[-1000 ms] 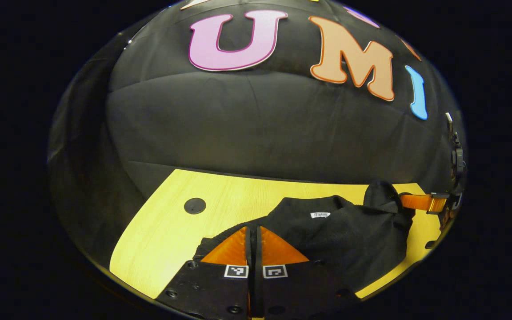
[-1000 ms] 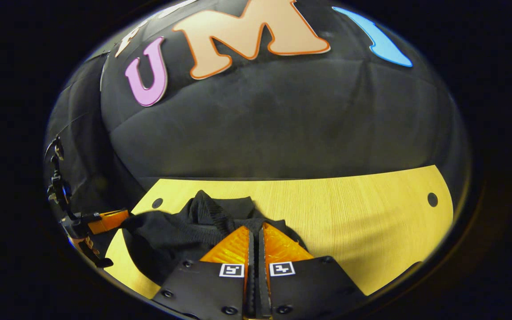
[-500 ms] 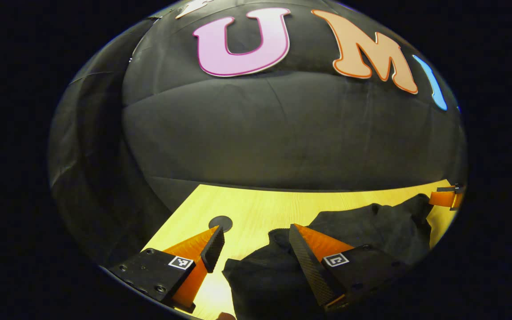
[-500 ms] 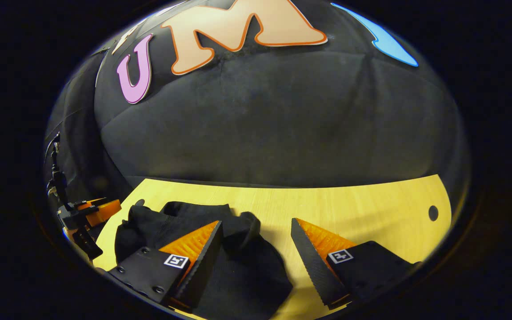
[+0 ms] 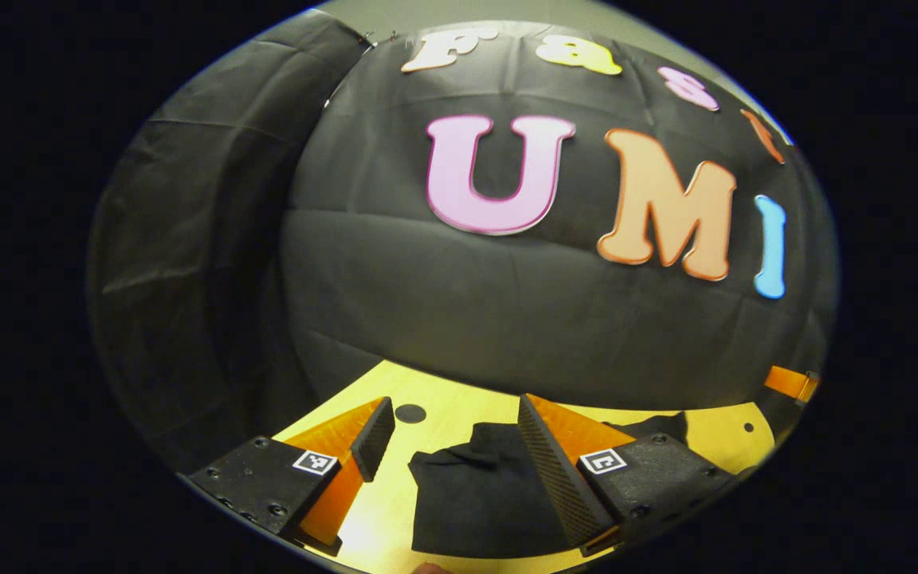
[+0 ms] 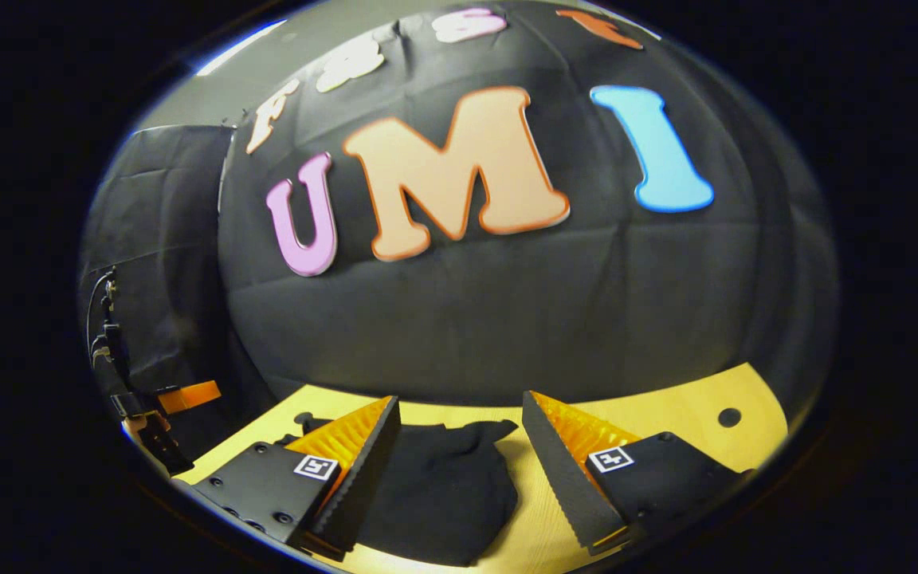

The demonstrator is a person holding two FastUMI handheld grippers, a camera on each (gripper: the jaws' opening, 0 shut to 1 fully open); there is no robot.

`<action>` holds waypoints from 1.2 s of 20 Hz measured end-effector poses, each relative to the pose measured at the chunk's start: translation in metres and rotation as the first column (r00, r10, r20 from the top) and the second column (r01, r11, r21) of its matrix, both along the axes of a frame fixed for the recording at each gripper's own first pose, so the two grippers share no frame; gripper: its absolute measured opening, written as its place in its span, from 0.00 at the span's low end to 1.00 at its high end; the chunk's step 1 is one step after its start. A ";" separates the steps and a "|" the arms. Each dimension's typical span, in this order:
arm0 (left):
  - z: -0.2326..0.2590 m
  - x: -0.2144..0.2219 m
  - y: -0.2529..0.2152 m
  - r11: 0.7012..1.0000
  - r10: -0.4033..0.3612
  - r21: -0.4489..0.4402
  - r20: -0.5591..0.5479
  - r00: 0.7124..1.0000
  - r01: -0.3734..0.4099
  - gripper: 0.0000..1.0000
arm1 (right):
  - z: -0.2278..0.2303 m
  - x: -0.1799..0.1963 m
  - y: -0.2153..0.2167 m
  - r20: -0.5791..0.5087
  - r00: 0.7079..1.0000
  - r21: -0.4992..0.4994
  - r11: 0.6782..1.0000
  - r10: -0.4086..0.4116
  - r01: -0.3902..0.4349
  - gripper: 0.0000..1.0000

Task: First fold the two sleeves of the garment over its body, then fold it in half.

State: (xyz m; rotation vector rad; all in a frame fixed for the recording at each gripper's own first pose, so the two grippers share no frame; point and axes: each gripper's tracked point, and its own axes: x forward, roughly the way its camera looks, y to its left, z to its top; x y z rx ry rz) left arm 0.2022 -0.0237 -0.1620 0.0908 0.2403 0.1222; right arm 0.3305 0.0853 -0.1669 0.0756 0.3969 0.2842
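The black garment (image 5: 475, 494) lies folded into a compact bundle on the yellow wooden table (image 5: 379, 518). My left gripper (image 5: 451, 438) hangs open above its left part, holding nothing. In the right gripper view the same garment (image 6: 443, 494) rests between and below the fingers of my right gripper (image 6: 460, 434), which is open and empty too. Both grippers are lifted clear of the cloth. The right gripper (image 5: 790, 383) shows at the far right of the left gripper view. The left gripper (image 6: 180, 396) shows at the far left of the right gripper view.
The table has round dark holes (image 5: 410, 413) (image 6: 729, 417) near its far corners. The black cloth wall (image 5: 507, 319) stands close behind the table's far edge. Bare tabletop (image 6: 666, 414) lies to the right of the garment.
Both grippers were shut on the garment a second ago, then opened and let it drop. Since then both have risen and tilted up, away from the folded cloth.
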 end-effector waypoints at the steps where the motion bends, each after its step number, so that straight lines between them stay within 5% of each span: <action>1: 0.017 -0.017 -0.009 1.000 -0.016 0.000 0.045 0.999 0.016 0.94 | 0.012 -0.018 0.003 0.039 0.999 -0.002 1.000 0.002 -0.002 0.94; 7: 0.073 -0.101 -0.037 0.993 -0.096 0.084 0.136 0.986 0.085 0.92 | 0.050 -0.126 0.049 0.182 0.982 -0.013 0.998 0.056 -0.055 0.98; 13: 0.108 -0.184 -0.037 0.967 -0.181 0.210 0.178 0.967 0.142 0.93 | 0.052 -0.238 0.085 0.157 0.987 0.093 0.995 0.029 -0.044 0.97; 24: 0.106 -0.266 -0.044 0.964 -0.256 0.117 0.176 0.951 0.238 0.92 | 0.084 -0.339 0.090 0.263 0.964 0.053 0.998 -0.040 0.027 0.96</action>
